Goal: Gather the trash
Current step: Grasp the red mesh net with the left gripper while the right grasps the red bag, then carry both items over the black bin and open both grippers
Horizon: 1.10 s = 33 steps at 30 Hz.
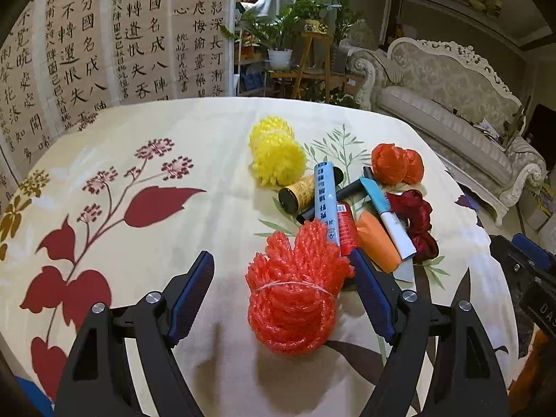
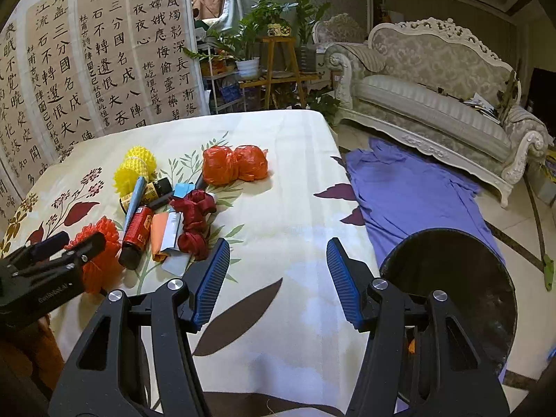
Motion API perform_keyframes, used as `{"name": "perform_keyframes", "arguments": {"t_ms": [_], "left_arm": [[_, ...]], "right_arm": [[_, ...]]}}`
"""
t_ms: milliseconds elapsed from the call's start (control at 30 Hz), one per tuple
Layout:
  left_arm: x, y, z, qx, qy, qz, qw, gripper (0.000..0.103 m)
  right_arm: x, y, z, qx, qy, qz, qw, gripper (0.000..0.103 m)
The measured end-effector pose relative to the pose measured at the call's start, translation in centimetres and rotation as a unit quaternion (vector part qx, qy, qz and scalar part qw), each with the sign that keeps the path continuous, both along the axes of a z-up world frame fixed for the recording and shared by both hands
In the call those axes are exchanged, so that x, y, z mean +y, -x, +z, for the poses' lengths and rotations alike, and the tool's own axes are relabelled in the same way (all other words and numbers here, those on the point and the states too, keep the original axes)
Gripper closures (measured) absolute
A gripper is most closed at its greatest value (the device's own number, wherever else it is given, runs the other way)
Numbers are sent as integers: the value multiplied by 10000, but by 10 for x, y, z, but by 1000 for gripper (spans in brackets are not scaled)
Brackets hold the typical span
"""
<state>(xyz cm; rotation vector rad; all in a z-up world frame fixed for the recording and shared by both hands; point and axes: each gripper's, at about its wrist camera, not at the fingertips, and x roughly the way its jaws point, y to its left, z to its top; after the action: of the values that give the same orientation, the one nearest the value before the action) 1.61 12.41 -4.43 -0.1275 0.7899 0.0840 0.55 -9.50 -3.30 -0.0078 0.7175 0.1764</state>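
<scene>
A pile of trash lies on the floral tablecloth (image 1: 139, 146). A red foam net (image 1: 295, 285) sits between the open fingers of my left gripper (image 1: 281, 271), nearer the right finger; touch is unclear. Behind it lie a blue tube (image 1: 326, 201), a red can (image 1: 347, 229), an orange packet (image 1: 378, 243), a yellow foam net (image 1: 276, 154), an orange plastic bag (image 1: 396, 163) and a dark red ribbon (image 1: 417, 222). My right gripper (image 2: 278, 271) is open and empty above bare cloth, right of the pile (image 2: 166, 215). A black bin (image 2: 451, 288) stands beside the table, at its right finger.
A blue cloth (image 2: 410, 187) lies on the floor past the table's right edge. A white sofa (image 2: 434, 97) stands beyond it. Plant stands (image 2: 278, 66) and a calligraphy screen (image 2: 87, 69) are behind the table. The left gripper body (image 2: 45, 274) shows in the right wrist view.
</scene>
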Motion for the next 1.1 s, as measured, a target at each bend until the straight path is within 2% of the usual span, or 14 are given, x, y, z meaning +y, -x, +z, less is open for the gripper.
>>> {"name": "perform_keyframes", "arguments": {"t_ms": [67, 200, 300, 533, 700, 900, 1100], "left_arm": [[2, -1, -3, 25, 71, -62, 10000, 29], [5, -1, -8, 126, 192, -153, 9996, 50], [11, 2, -9, 103, 311, -171, 9993, 54], [25, 6, 1, -134, -29, -10, 9999, 55], [42, 2, 0, -90, -13, 172, 9998, 55], [48, -2, -2, -37, 85, 181, 9998, 55], [43, -1, 0, -97, 82, 112, 9999, 55]], "right_arm": [[4, -2, 0, 11, 21, 29, 10000, 46], [14, -7, -1, 39, 62, 109, 9999, 46], [25, -13, -2, 69, 92, 208, 9997, 46], [50, -28, -7, 125, 169, 436, 9988, 46], [62, -43, -16, 340, 152, 554, 9978, 50], [68, -51, -24, 602, 69, 713, 9956, 81], [67, -42, -17, 423, 162, 672, 9967, 82]]}}
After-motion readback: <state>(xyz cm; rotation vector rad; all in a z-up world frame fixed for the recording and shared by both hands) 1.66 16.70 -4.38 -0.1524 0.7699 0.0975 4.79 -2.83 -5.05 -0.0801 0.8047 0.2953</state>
